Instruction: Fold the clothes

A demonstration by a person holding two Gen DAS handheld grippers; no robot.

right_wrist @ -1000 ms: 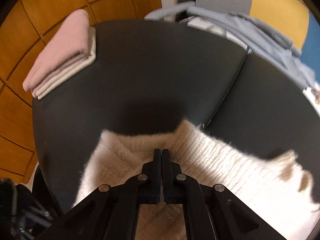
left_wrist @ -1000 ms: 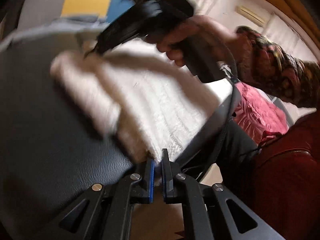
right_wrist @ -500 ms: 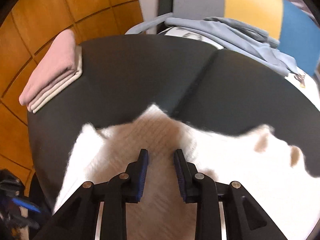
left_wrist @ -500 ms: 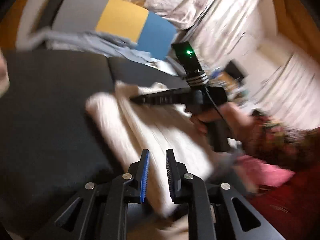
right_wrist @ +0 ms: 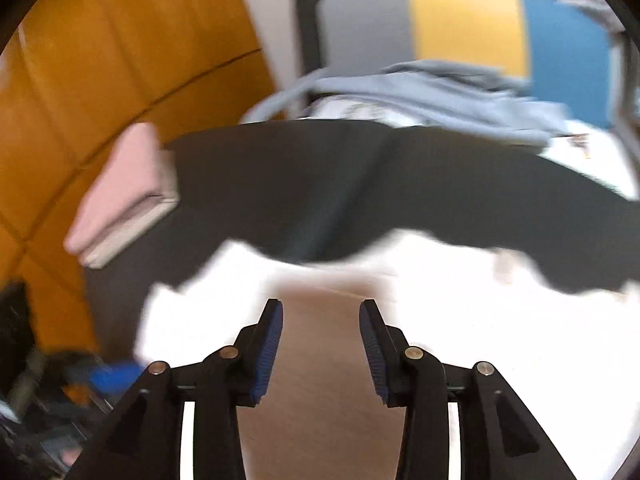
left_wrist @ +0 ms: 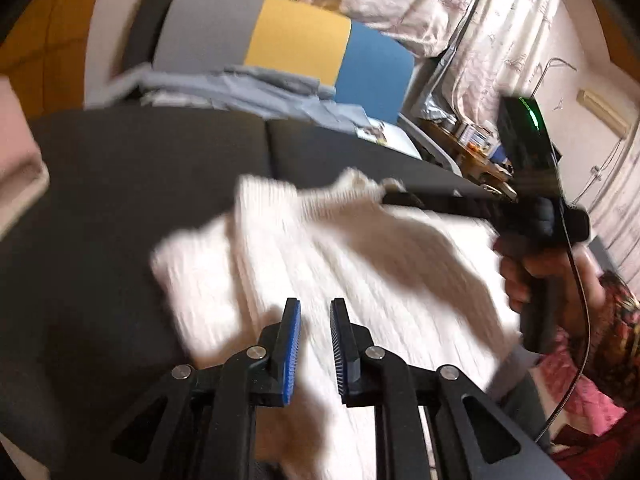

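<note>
Your white sweater [left_wrist: 328,264] lies on the black couch [left_wrist: 132,184], near its front edge. Your left gripper [left_wrist: 314,344] hangs over the sweater, jaws a little apart, holding nothing. Your right gripper [right_wrist: 321,344] is opening over the sweater, nothing between its 2 jaws.

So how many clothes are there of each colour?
White: 1, the white sweater spread on the dark surface
Pink: 1, the folded pink garment at the surface's edge
Beige: 1, the folded beige garment under the pink one
Blue-grey: 1 heap, the blue-grey clothes at the back; too bunched to count pieces
Total: 4
</note>
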